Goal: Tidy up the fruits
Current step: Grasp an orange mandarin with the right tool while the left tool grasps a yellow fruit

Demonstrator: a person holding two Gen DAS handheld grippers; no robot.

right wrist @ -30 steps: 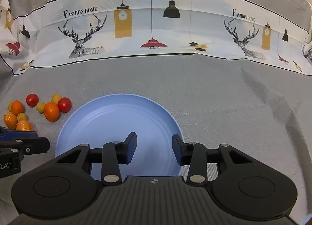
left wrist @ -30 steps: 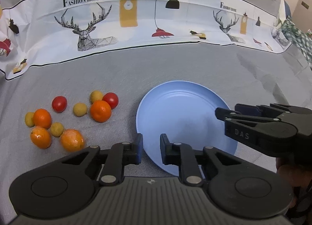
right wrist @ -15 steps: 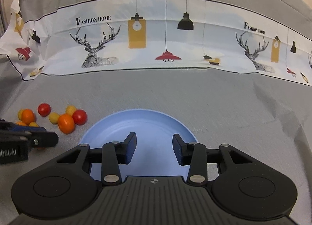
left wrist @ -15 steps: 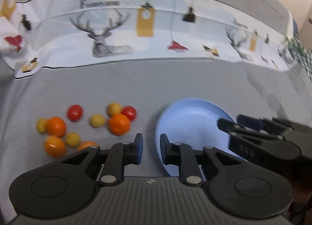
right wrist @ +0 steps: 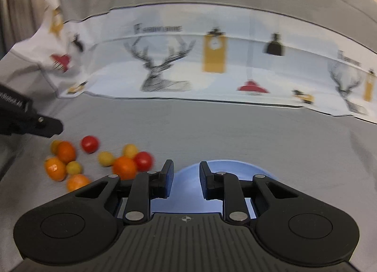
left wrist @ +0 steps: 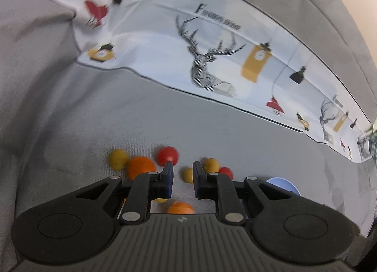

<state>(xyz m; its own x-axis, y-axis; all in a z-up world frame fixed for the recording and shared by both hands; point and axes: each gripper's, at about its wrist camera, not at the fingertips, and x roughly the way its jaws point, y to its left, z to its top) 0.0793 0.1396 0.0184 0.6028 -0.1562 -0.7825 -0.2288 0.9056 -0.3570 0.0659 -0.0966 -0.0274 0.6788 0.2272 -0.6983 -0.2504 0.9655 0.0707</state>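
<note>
A loose cluster of fruit lies on the grey cloth: several oranges point(right wrist: 124, 167), red tomatoes point(right wrist: 89, 144) and small yellow fruits point(right wrist: 105, 158). The empty blue plate point(right wrist: 186, 177) sits just right of the cluster. My left gripper point(left wrist: 183, 175) is open and empty, right above the cluster, with a small yellow fruit point(left wrist: 187, 175) showing between its fingers, an orange point(left wrist: 141, 166) and a tomato point(left wrist: 167, 155) to the left. The plate's edge point(left wrist: 282, 183) shows at the right. My right gripper point(right wrist: 186, 176) is open and empty over the plate's near part. The left gripper's fingers point(right wrist: 44, 128) show at the far left.
A white printed cloth band with deer and lamps point(right wrist: 212, 69) runs across the back, over the grey cover. The grey cloth point(right wrist: 259, 135) stretches behind and to the right of the plate.
My left gripper has swung left from the plate to above the fruit cluster. My right gripper has turned left too, and the plate has dropped lower in its view. Both stay open.
</note>
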